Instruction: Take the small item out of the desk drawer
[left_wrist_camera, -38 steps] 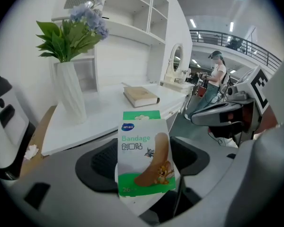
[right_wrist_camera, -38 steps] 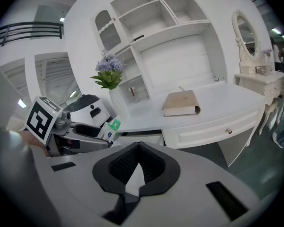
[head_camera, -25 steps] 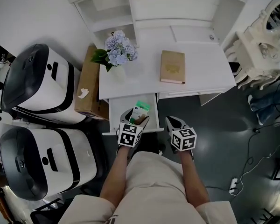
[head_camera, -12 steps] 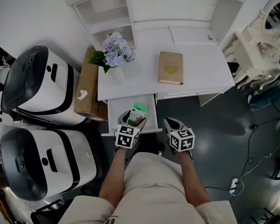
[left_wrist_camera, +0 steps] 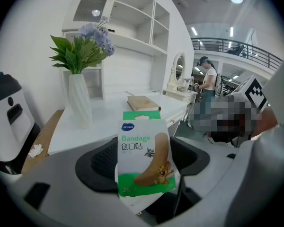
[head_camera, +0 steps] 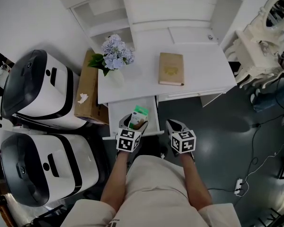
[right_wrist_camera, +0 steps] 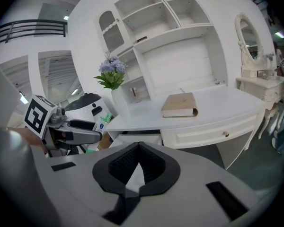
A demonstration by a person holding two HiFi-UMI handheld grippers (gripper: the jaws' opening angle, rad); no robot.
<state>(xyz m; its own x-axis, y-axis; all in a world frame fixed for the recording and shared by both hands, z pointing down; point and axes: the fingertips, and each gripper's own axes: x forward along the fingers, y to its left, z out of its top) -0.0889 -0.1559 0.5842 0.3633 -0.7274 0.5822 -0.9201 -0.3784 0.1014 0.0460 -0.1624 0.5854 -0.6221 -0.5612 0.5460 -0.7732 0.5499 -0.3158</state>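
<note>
The left gripper (head_camera: 134,122) is clamped on the bandage packet (left_wrist_camera: 144,150) — it stands upright, long axis vertical, over the open drawer (head_camera: 116,119), with the desk top (head_camera: 203,65) farther off. The right gripper (head_camera: 174,125), jaws together and empty, sits just right.

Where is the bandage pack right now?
The bandage pack is clamped in the left claw over the open drawer, left of centre in the head view, just below the flower vase.
</note>
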